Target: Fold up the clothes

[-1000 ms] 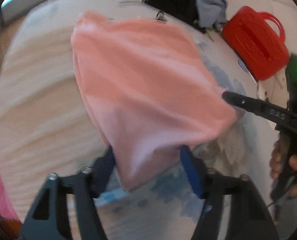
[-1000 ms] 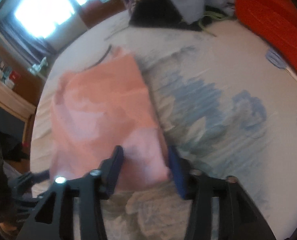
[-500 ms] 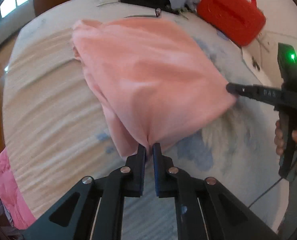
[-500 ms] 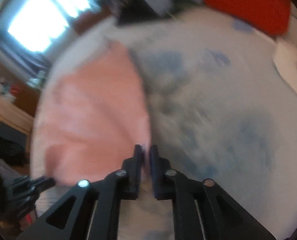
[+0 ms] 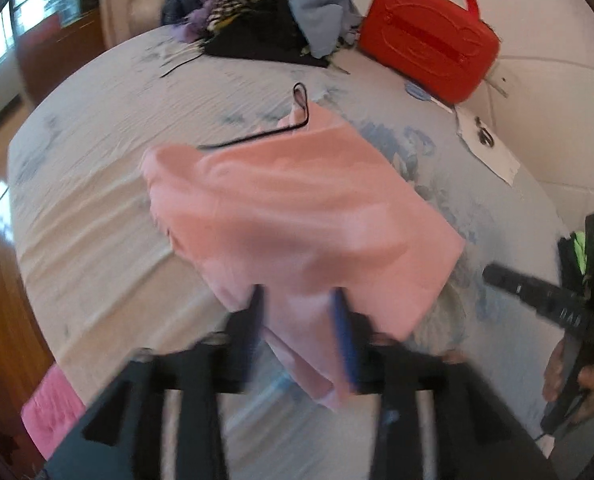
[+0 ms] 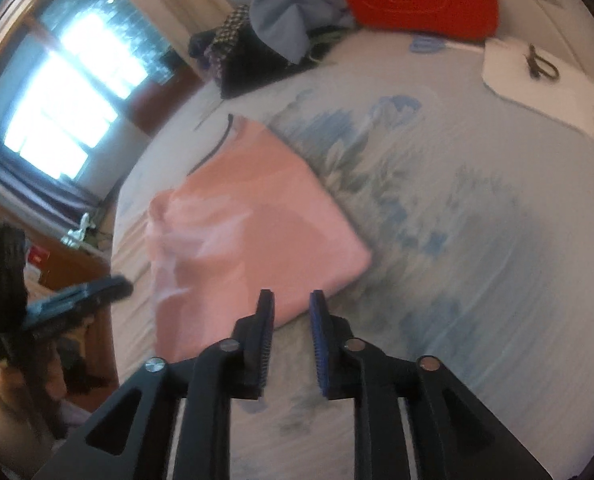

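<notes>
A folded pink garment (image 5: 297, 216) lies on the pale bedsheet (image 5: 97, 208), with a black cord (image 5: 265, 134) across its far edge. My left gripper (image 5: 301, 304) is open, its fingers on either side of the garment's near corner, which lies between them. My right gripper (image 6: 291, 300) is open and empty, just off the garment's near edge (image 6: 257, 240). The right gripper also shows in the left wrist view (image 5: 493, 274), clear of the cloth. The left gripper shows in the right wrist view (image 6: 121, 286).
A heap of dark and blue clothes (image 5: 273, 20) sits at the far edge of the bed. A red case (image 5: 429, 56) and a white sheet of paper (image 5: 489, 148) lie at the far right. A pink cloth (image 5: 53, 404) hangs at the near left.
Both grippers were shut on the pink garment half a second ago; both have opened and let it go. The garment has dropped flat on the bed and the right gripper has drawn back.
</notes>
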